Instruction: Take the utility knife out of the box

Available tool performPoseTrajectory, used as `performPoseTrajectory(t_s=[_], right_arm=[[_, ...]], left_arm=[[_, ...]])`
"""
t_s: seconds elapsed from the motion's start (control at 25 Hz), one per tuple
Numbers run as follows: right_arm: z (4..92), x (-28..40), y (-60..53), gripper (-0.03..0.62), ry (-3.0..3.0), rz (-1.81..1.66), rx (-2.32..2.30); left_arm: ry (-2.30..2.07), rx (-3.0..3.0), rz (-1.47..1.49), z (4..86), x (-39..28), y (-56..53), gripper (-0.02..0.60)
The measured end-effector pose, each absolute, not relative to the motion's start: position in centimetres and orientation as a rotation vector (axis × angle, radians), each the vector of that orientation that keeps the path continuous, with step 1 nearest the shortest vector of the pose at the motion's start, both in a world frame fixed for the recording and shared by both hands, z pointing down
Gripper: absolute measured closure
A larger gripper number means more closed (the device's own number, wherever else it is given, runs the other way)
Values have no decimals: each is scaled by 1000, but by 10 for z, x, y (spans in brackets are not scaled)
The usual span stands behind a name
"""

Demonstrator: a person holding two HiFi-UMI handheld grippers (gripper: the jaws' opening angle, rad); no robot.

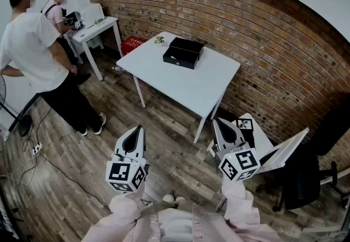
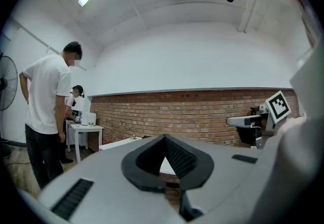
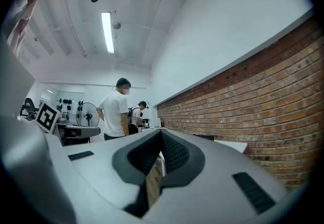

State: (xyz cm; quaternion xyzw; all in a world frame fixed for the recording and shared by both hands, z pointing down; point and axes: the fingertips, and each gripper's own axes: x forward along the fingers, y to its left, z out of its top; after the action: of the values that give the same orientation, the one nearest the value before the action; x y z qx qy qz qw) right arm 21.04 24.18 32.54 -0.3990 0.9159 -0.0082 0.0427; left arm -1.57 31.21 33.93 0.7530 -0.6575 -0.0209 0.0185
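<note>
box (image 1: 184,52): flat black rectangle on the smooth white table (image 1: 210,96)
left gripper (image 1: 138,129): jaws clenched on nothing, box well ahead
right gripper (image 1: 217,121): jaws clenched empty too

The box (image 1: 184,52) is black, flat and rectangular, with a small pale spot on its near side. It lies level on the white table (image 1: 186,85), at 12 o'clock from the table's centre.

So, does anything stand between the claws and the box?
Nothing visible: only wooden floor separates the left claw and right claw from the table bearing the black box. The box looks closed.
</note>
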Motion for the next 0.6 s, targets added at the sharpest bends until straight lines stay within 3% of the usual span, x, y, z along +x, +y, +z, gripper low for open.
performPoseTrajectory(t_s=[0.6], right_arm=[[330, 214, 240, 591, 2828, -106, -1113]], left_arm=[[-2055, 2310, -73, 339, -4, 312, 589]])
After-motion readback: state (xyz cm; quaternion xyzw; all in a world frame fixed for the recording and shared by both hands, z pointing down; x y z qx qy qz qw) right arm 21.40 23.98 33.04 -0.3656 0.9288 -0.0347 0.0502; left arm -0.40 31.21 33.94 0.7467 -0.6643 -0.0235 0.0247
